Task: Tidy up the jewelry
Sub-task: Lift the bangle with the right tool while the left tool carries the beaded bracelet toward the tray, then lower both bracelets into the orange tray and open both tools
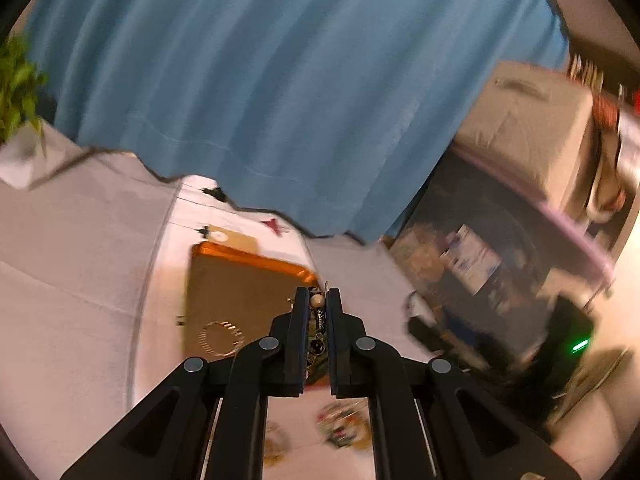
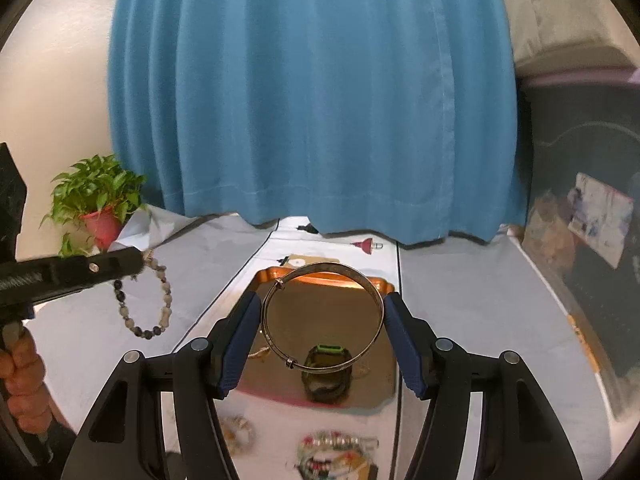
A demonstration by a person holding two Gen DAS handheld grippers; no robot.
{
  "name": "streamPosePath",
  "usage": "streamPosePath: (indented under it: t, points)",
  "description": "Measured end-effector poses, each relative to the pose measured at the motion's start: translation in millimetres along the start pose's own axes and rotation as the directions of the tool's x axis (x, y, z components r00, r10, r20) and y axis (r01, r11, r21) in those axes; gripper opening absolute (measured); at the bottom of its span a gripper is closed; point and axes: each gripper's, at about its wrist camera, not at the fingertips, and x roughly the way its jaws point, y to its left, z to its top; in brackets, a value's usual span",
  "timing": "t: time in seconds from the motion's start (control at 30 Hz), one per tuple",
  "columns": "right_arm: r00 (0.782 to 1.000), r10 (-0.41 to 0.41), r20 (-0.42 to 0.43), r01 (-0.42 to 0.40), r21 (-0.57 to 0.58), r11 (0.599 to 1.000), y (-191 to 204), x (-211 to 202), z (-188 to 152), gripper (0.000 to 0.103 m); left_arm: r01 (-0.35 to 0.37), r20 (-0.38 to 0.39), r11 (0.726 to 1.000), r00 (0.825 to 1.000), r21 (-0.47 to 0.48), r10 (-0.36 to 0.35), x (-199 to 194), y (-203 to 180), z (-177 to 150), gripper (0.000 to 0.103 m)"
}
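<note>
My right gripper (image 2: 322, 312) is shut on a large silver bangle (image 2: 376, 292), held by its sides above a copper tray (image 2: 372, 396). The tray holds a dark watch with a green edge (image 2: 326, 376) and a thin chain (image 2: 258, 353). My left gripper (image 1: 317, 300) is shut on a beaded bracelet (image 1: 317, 301); in the right wrist view the bracelet (image 2: 164, 304) hangs from the left gripper (image 2: 142, 262) above the white cloth, left of the tray. The left wrist view shows the tray (image 1: 240, 288) with a ring-shaped bracelet (image 1: 218, 338) on it.
More beaded jewelry (image 2: 336, 452) lies on the cloth in front of the tray. A potted plant (image 2: 100, 204) stands at the back left, a blue curtain (image 2: 312, 100) hangs behind, and dark clutter (image 2: 592, 240) fills the right.
</note>
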Motion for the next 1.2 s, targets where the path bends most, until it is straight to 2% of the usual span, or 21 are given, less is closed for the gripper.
streamPosePath:
  t: [0.03, 0.17, 0.27, 0.37, 0.47, 0.57, 0.67, 0.77, 0.9, 1.0, 1.1, 1.2]
  points:
    - [1.000, -0.006, 0.001, 0.006, -0.007, 1.000, -1, 5, 0, 0.063, 0.009, 0.004, 1.000, 1.000, 0.002, -0.009, 4, 1, 3, 0.005]
    - [0.994, -0.105, 0.022, 0.107, -0.078, 0.991, -6, 38, 1, 0.063, -0.031, -0.014, 0.998, 0.999, 0.061, 0.032, 30, 7, 4, 0.005]
    - [0.985, -0.172, -0.004, 0.170, -0.134, 0.976, -17, 69, -14, 0.063, -0.032, -0.074, 0.999, 0.997, 0.019, 0.033, 60, 27, -8, 0.005]
    - [0.979, -0.194, -0.062, 0.181, -0.167, 0.969, -25, 93, -35, 0.063, -0.068, -0.141, 0.998, 0.988, 0.012, 0.070, 89, 43, -26, 0.005]
    - [0.976, -0.184, -0.117, 0.163, -0.172, 0.972, -34, 113, -53, 0.063, -0.110, -0.221, 0.993, 0.968, 0.043, 0.117, 113, 55, -42, 0.005]
    - [0.971, -0.188, -0.149, 0.163, -0.166, 0.973, -39, 128, -58, 0.063, -0.136, -0.278, 0.990, 0.950, 0.036, 0.141, 126, 67, -52, 0.005]
    - [0.962, -0.228, -0.153, 0.192, -0.220, 0.956, -35, 139, -60, 0.063, -0.196, -0.348, 0.979, 0.915, 0.055, 0.203, 140, 75, -67, 0.005]
    - [0.949, -0.263, -0.176, 0.216, -0.248, 0.944, -35, 148, -64, 0.063, -0.201, -0.374, 0.977, 0.903, 0.065, 0.211, 143, 79, -76, 0.006]
    - [0.943, -0.247, -0.221, 0.182, -0.277, 0.943, -29, 160, -72, 0.063, -0.221, -0.377, 0.971, 0.895, 0.095, 0.240, 143, 78, -78, 0.006]
    - [0.953, -0.214, -0.214, 0.147, -0.289, 0.946, -18, 158, -73, 0.063, -0.229, -0.380, 0.971, 0.894, 0.071, 0.238, 144, 82, -78, 0.006]
    - [0.953, -0.191, -0.235, 0.112, -0.314, 0.943, -8, 162, -75, 0.063, -0.234, -0.380, 0.969, 0.892, 0.080, 0.246, 144, 82, -76, 0.006]
    - [0.955, -0.138, -0.262, 0.065, -0.269, 0.961, -11, 161, -75, 0.064, -0.228, -0.382, 0.967, 0.889, 0.112, 0.254, 144, 77, -77, 0.006]
